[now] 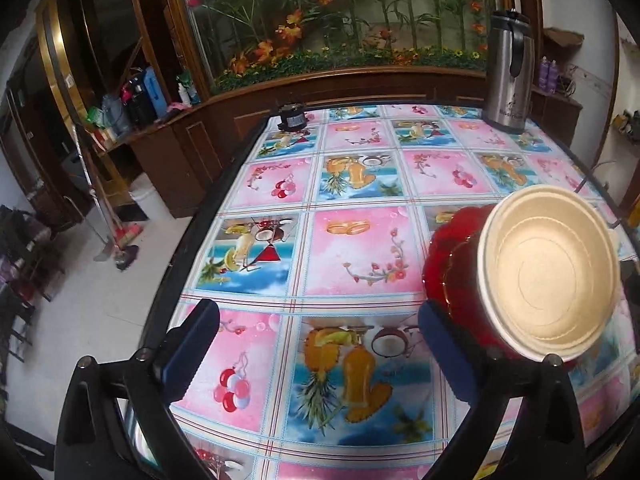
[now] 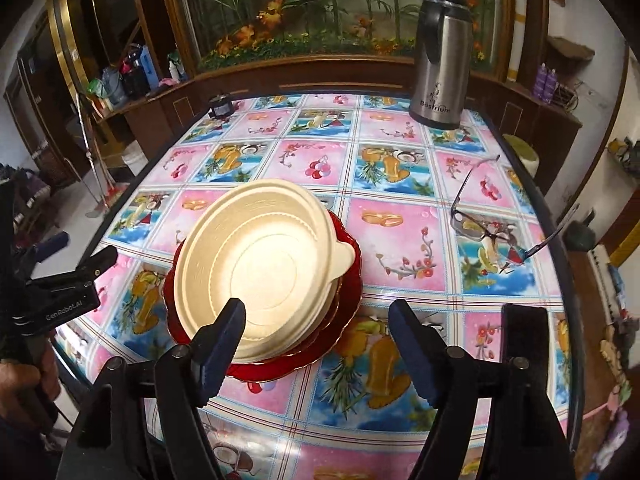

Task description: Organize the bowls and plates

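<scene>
Stack sits near the middle of the fruit-print table (image 2: 400, 240): cream bowl (image 2: 260, 268) nested on red scalloped plates (image 2: 344, 300), lying just ahead and left of the right gripper (image 2: 316, 344), whose left finger overlaps the bowl's near rim in view, and off to the right of the left gripper (image 1: 316, 344), so the right one looks nearer; round stack, no long axis to speak of. Both grippers gape wide with nothing between the fingers. Bowl looks matte, light and disposable with a small rim tab on its right side; plates look glossy translucent red, at least two deep.
</scene>
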`<action>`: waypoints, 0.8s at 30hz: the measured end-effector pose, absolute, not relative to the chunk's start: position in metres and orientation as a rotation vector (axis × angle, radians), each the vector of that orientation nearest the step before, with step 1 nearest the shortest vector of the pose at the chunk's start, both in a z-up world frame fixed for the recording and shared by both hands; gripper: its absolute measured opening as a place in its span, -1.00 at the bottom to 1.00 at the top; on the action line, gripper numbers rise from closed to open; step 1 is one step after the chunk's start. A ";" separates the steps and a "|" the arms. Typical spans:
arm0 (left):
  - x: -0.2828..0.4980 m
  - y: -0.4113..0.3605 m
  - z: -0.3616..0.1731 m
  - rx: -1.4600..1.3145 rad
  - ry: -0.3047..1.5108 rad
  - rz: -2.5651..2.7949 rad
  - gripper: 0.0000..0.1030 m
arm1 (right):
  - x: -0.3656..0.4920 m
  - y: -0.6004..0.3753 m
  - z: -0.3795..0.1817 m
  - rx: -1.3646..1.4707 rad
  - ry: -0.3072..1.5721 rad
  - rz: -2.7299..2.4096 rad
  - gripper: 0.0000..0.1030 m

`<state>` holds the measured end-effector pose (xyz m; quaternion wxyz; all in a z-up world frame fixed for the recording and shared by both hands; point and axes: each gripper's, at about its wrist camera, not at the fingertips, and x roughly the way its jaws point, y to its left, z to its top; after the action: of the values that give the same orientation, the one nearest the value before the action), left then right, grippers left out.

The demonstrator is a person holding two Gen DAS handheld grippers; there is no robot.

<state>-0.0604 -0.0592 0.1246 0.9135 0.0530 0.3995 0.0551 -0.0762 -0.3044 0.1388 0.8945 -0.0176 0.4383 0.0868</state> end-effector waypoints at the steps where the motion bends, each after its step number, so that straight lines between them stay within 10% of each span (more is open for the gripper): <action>1: -0.062 -0.057 0.126 0.098 0.821 0.092 0.93 | -0.078 -0.302 0.140 -0.047 0.905 0.175 0.54; 24: -0.070 -0.077 0.153 0.249 0.768 0.128 1.00 | -0.094 -0.280 0.148 -0.170 0.891 0.104 0.63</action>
<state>-0.0698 -0.0766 0.1528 0.9176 0.1213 0.3735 0.0620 -0.0943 -0.2800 0.1477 0.8976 -0.0822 0.4301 0.0501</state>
